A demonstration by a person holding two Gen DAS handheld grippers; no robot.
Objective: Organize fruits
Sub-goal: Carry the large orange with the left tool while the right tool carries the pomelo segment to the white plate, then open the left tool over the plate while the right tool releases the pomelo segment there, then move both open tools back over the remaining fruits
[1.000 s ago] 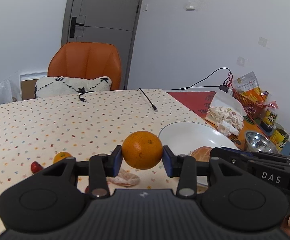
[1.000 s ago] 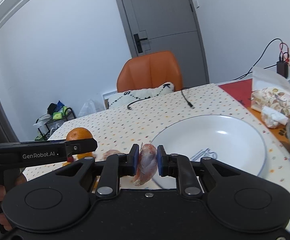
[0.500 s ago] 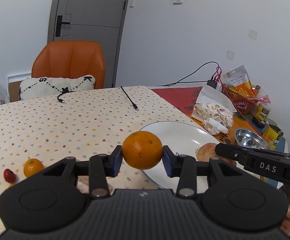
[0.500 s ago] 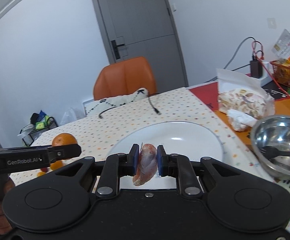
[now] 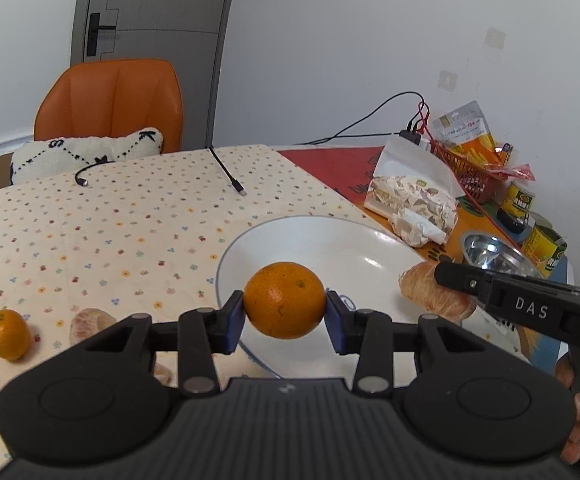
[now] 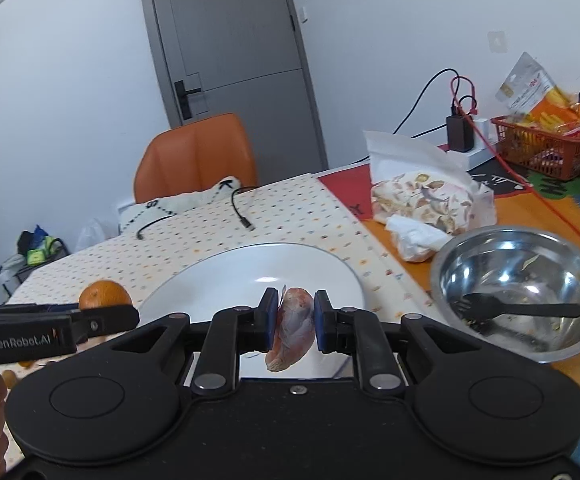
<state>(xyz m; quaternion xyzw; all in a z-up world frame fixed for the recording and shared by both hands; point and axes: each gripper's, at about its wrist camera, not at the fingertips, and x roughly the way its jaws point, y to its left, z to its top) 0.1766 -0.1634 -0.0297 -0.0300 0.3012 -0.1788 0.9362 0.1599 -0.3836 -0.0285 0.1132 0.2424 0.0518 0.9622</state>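
Observation:
My left gripper (image 5: 284, 316) is shut on a whole orange (image 5: 284, 300) and holds it over the near left rim of the white plate (image 5: 317, 240). My right gripper (image 6: 294, 322) is shut on a peeled pinkish fruit segment (image 6: 293, 328) above the near part of the same plate (image 6: 250, 276). That segment also shows in the left wrist view (image 5: 429, 292), over the plate's right edge. A small orange (image 5: 8, 334) and a peeled segment (image 5: 88, 320) lie on the dotted tablecloth at the left.
A steel bowl (image 6: 521, 292) holding a black fork (image 6: 517, 312) stands right of the plate. A snack bag (image 6: 421, 196), a red basket (image 6: 541, 148), cans (image 5: 545, 244) and cables crowd the right side. An orange chair (image 5: 110, 104) with a cushion stands beyond the table.
Both grippers have moved forward and right over the plate, each still holding its fruit. The steel bowl has come closer in the right wrist view.

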